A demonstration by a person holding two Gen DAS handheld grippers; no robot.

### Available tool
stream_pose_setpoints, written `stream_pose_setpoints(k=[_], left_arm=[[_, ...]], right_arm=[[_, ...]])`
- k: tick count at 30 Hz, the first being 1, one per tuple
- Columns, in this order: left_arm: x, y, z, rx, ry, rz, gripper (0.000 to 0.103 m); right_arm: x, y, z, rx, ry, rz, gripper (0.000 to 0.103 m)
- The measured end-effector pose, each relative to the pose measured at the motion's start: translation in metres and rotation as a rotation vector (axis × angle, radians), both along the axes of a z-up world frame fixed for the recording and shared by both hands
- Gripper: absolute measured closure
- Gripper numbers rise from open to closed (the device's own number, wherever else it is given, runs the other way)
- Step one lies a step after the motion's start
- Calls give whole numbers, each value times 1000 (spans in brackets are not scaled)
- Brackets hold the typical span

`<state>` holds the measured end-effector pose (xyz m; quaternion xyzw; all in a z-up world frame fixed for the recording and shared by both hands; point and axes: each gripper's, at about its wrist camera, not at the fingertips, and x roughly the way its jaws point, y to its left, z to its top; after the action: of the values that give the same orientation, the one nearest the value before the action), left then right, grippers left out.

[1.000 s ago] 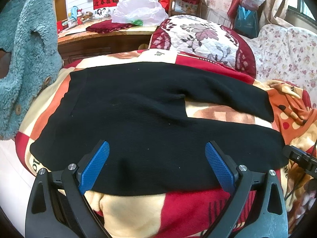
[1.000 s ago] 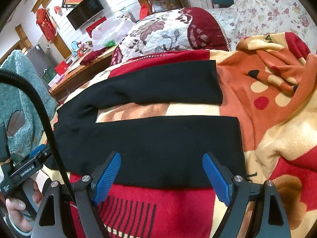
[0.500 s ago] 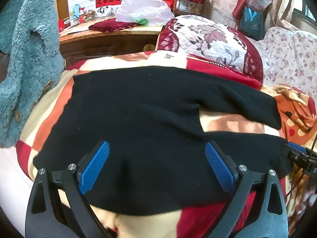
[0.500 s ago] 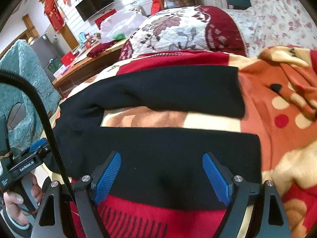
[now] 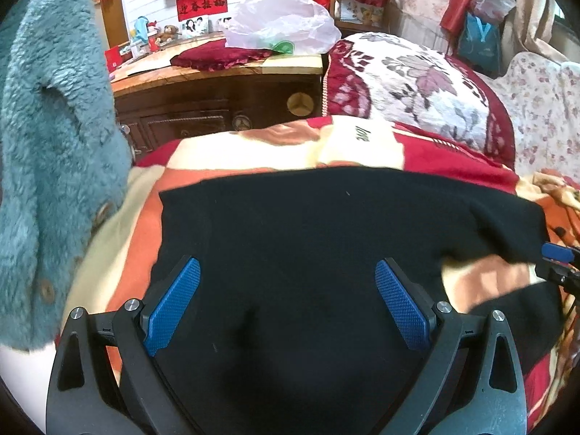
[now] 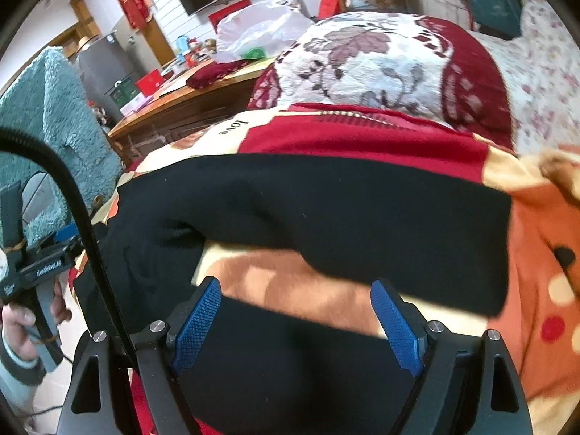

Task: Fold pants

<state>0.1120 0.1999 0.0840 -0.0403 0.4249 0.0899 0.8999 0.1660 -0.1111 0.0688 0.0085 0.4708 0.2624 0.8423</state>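
While both my grippers sit low over the near side of the black pants (image 5: 308, 239), neither one grips anything. Left gripper (image 5: 288, 304): fingers (image 5: 174, 304) spread wide, pointing forward over the waist end, black fabric filling the gap between them and running under the frame. Right gripper (image 6: 295, 322): fingers (image 6: 397, 326) also wide apart, over the near leg, level with that leg's far edge. Pants lie flat on the red, orange and cream blanket (image 6: 536, 239) on the bed, legs split in a V with a strip of blanket showing between them; far leg lies straight to its cuff on my right. My left hand (image 6: 25, 322) shows in the right wrist view, wrapped round the left gripper's handle at the bed's edge. Teal fleece jacket (image 5: 47, 145) hangs just left of the bed.
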Motion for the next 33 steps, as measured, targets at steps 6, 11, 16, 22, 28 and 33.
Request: stream_pose_setpoints(k=[6,11,16,22,28,33], left_arm=[[29,27,-1,-42,22,-50,5],[43,66,-2,-64,43,-13,5],[45,112,-11,-136,55,65,5],[44,140,-27,-151,56,107,5],[58,148,-42,-149,80,107,5],[69,148,-47,-146,88,95,5]], right_arm=[[23,18,3,3,-2,69,19],[36,37,4,0,-7,122,19],[43,52,3,9,-2,150,19],[49,49,-1,27,-2,131,19],[58,15,-2,10,6,64,19],[69,-32,3,-12,-3,-22,19]])
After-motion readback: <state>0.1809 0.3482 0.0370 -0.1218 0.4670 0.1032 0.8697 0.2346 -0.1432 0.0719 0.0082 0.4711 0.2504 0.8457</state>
